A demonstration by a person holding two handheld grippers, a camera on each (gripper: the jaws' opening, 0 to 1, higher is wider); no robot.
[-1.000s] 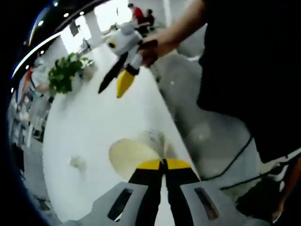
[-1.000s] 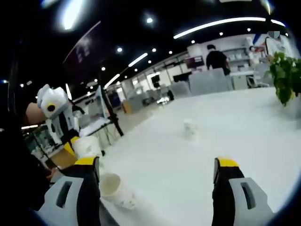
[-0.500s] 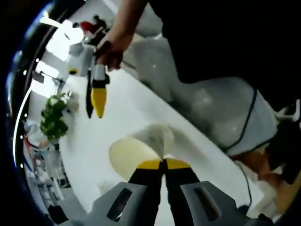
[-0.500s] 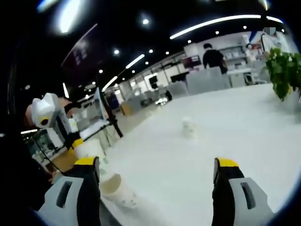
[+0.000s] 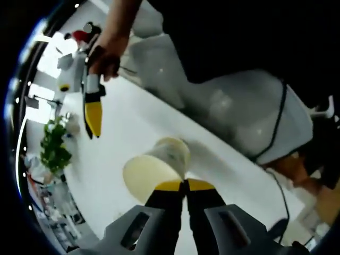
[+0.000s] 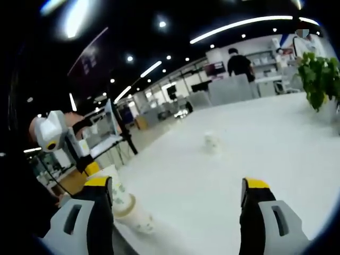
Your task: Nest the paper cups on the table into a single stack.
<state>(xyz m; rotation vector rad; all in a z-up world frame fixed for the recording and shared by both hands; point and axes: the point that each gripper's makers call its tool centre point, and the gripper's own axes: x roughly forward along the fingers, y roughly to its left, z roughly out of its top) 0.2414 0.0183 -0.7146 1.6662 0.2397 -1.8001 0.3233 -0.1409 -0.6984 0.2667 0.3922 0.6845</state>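
Left gripper (image 5: 185, 185) pinching paper cup (image 5: 154, 169) by its rim; right gripper (image 6: 178, 194) spread wide, empty. Thin rim grip risks crushing or slipping while nesting onto lying cup (image 6: 135, 219) on bench (image 6: 223, 159).

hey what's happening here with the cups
A person is stacking paper cups on a white table with two handheld grippers. The left gripper is shut on the rim of one paper cup, tipped on its side near the table edge. The right gripper is open and holds nothing. Another cup stands farther out on the table.
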